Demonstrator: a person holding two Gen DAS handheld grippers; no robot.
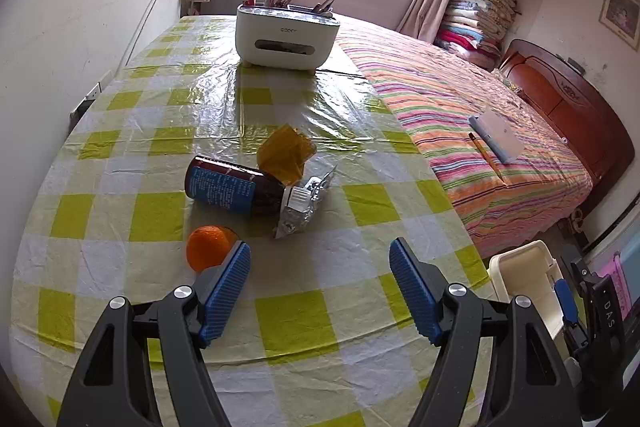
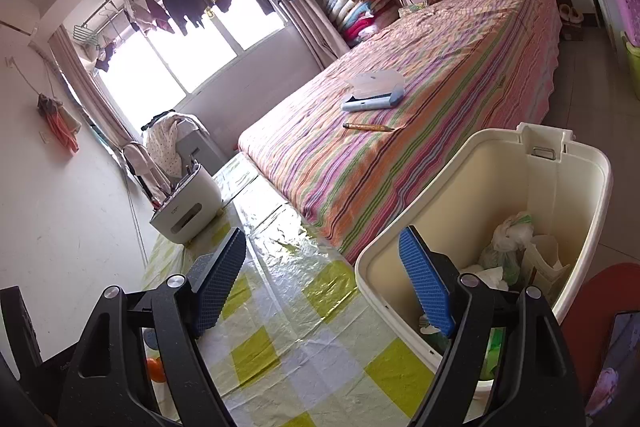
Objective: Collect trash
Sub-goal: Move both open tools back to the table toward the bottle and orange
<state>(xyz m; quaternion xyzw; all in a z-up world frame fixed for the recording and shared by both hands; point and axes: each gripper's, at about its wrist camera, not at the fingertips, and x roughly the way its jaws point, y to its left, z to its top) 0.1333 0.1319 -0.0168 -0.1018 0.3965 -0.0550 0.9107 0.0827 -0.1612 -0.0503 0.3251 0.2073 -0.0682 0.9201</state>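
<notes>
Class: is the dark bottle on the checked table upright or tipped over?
Tipped over: the bottle lies on its side, its white cap pointing sideways.

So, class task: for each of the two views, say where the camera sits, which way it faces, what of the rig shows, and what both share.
Left wrist: on the left gripper, facing down the checked table at bottle, orange and wrappers; fingers show.
Right wrist: on the right gripper, facing the table edge, bin and bed; fingers show.
Shared: table, white organiser box, bed, bin, orange.
</notes>
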